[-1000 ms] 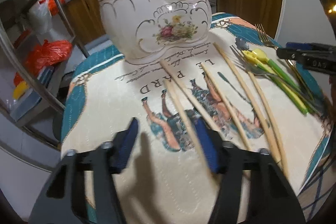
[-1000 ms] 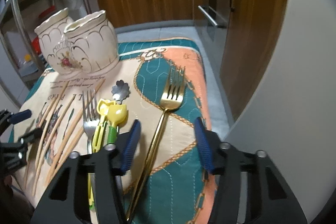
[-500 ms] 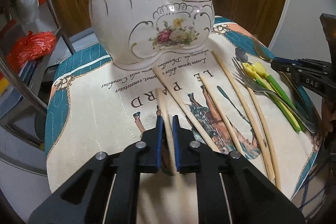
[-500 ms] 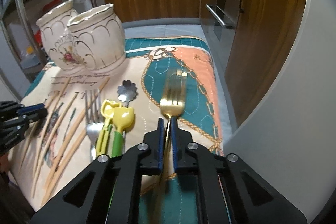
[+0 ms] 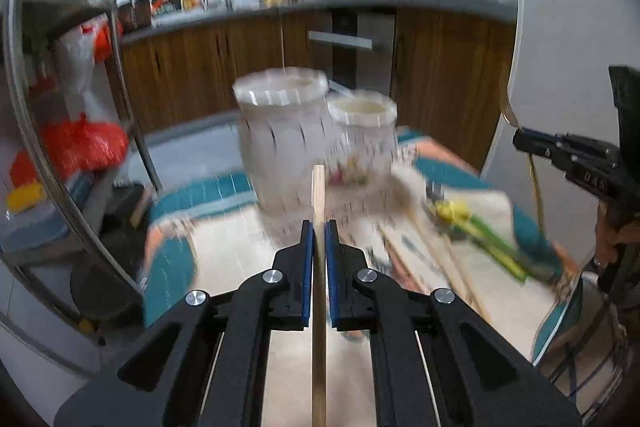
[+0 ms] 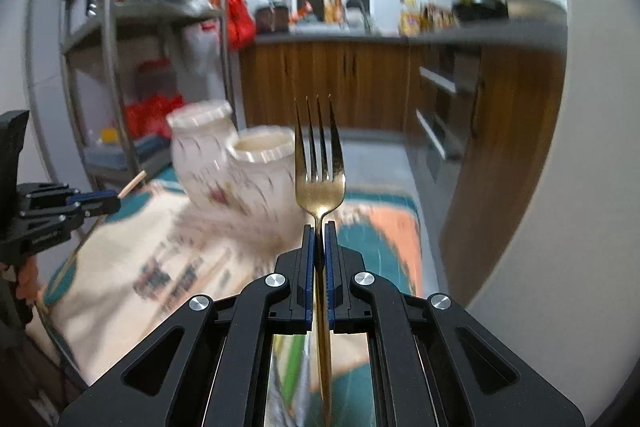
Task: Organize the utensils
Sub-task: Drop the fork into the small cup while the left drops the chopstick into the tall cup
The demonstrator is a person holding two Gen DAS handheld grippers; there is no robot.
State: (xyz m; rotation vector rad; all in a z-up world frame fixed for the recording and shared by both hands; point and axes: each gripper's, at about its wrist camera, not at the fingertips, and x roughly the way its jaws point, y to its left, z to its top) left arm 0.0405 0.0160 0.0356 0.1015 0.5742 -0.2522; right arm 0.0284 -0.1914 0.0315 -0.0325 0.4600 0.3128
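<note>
left tool [image 5: 319, 227] pinching slim wooden chopstick [image 5: 319, 195], right tool [image 6: 319, 229] clamping gold fork [image 6: 319, 163]

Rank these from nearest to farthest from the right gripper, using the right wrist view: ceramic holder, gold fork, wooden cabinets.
1. gold fork: clamped in the right gripper, tines up.
2. ceramic holder: on the cloth, ahead and left.
3. wooden cabinets: along the far wall, behind the holder.
</note>
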